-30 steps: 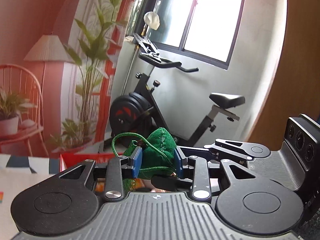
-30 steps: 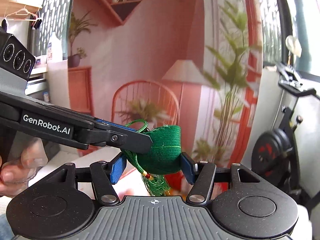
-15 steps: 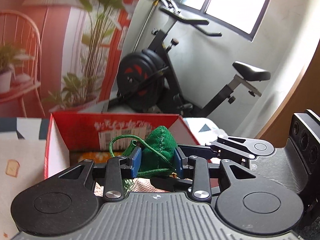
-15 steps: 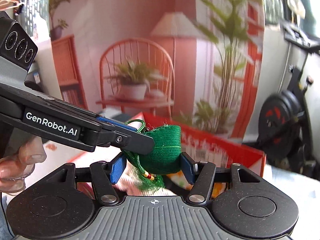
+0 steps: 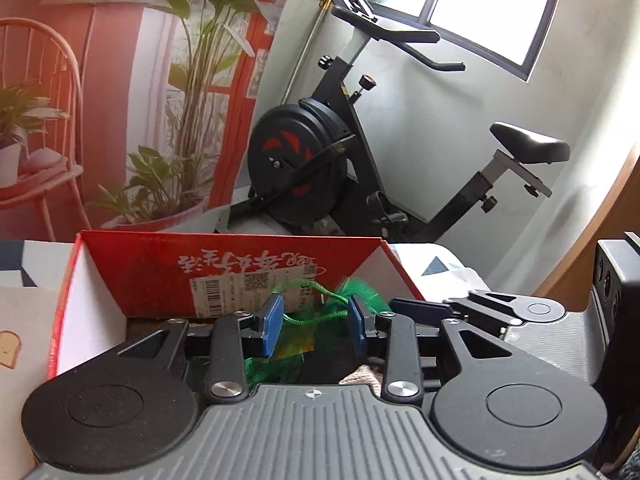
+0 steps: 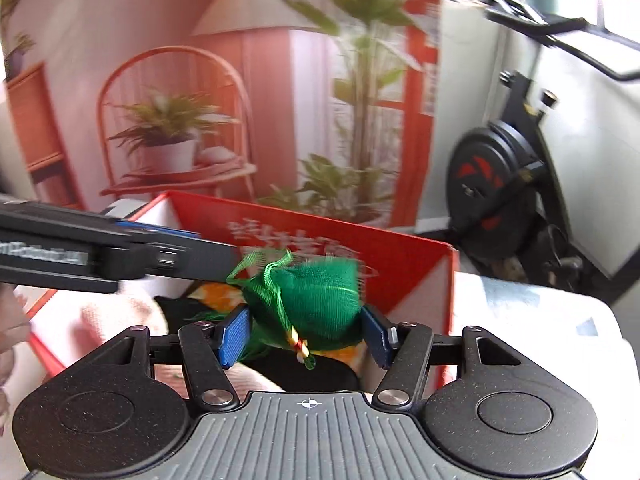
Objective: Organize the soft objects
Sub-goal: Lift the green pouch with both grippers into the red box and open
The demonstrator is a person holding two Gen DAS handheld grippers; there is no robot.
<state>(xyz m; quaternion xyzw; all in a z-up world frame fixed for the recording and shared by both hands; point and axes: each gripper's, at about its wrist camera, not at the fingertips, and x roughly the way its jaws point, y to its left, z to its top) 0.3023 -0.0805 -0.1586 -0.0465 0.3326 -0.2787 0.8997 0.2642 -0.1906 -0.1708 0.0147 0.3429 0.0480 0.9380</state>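
The right gripper (image 6: 308, 336) is clenched on a green drawstring pouch (image 6: 312, 300), one blue pad on each flank. The pouch hangs just above the open mouth of a red cardboard box (image 6: 400, 264), with its beaded cord end dangling below. The left gripper (image 5: 315, 322) has its pads apart. Only the pouch's green cord (image 5: 304, 316) crosses the gap, and the pads press on nothing that shows.

Soft things already lie in the box under the pouch: a pink knitted piece (image 6: 120, 320), something orange (image 6: 216, 292) and a dark item (image 6: 312, 376). I judge the task well under way. This pouch is over the box but not yet let go, so the right pads have to part before it counts as stowed. Neither view shows whether any soft objects remain outside the box.

The right wrist view shows the whole pouch, the grip on it, and the left gripper's finger reaching in from the left to the cord loop. It also catches part of a person's hand (image 6: 8, 360) at the left edge. The left wrist view shows little of the pouch beyond the cord and a blurred green fringe past its right finger. It is sharper on the box's far wall, with its upside-down print and a barcode label (image 5: 224, 288). It also shows the patterned tablecloth (image 5: 24, 320) left of the box and the full exercise bike (image 5: 304, 168) beyond, beside a printed backdrop of potted plants (image 5: 192, 80).
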